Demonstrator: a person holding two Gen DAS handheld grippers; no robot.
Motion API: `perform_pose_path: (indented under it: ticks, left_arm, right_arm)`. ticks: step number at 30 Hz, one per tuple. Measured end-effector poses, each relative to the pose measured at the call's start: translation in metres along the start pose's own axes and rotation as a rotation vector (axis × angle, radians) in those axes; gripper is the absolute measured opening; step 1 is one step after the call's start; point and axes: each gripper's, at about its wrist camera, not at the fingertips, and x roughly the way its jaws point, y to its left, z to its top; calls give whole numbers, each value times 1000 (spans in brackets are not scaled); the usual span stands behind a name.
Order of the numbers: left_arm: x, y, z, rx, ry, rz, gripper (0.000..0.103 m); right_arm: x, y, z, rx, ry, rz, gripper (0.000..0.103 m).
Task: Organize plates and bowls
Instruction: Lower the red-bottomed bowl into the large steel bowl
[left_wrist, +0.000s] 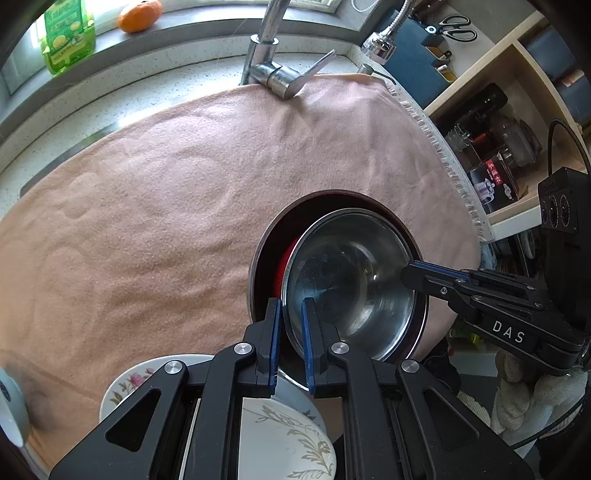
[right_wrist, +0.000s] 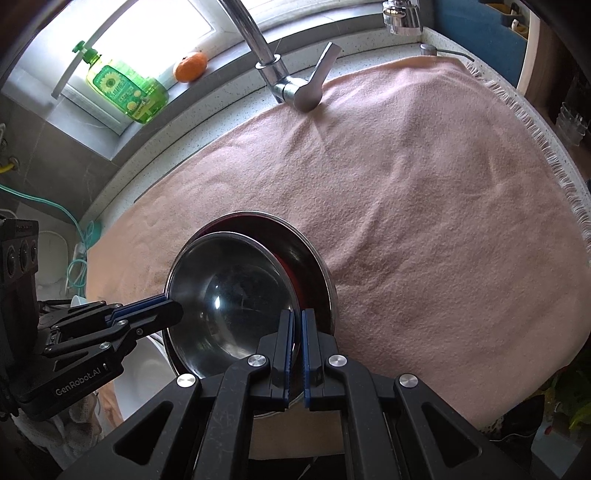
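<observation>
Left gripper (left_wrist: 291, 306) and right gripper (right_wrist: 297, 318) each clamp opposite rims of the steel bowl (left_wrist: 351, 280), mouth tilted toward both cameras, above a larger red-lined bowl (right_wrist: 314, 266) on the pink cloth (left_wrist: 166, 184). Only the left wrist view shows floral plates (left_wrist: 288, 435); the faucet (right_wrist: 280, 70) stands beyond.

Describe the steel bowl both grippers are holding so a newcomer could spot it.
Start at the pink cloth below the tap. Near its front edge sits a larger dark-rimmed bowl with a red inside. The steel bowl is tilted inside it: shiny and plain, unlike the flowered plates just in front.
</observation>
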Motion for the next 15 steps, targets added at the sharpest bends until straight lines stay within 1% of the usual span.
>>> perform_pose_path:
  ticks: [8, 10, 15]
  left_arm:
    - [7, 0, 1, -5, 25, -3, 9]
    - [8, 0, 1, -9, 32, -11, 11]
    - [7, -2, 2, 1, 30, -11, 12]
  right_arm:
    - [1, 1, 0, 3, 2, -1, 5]
    - [1, 0, 1, 9, 0, 2, 6]
    - [1, 0, 2, 13, 1, -9, 7]
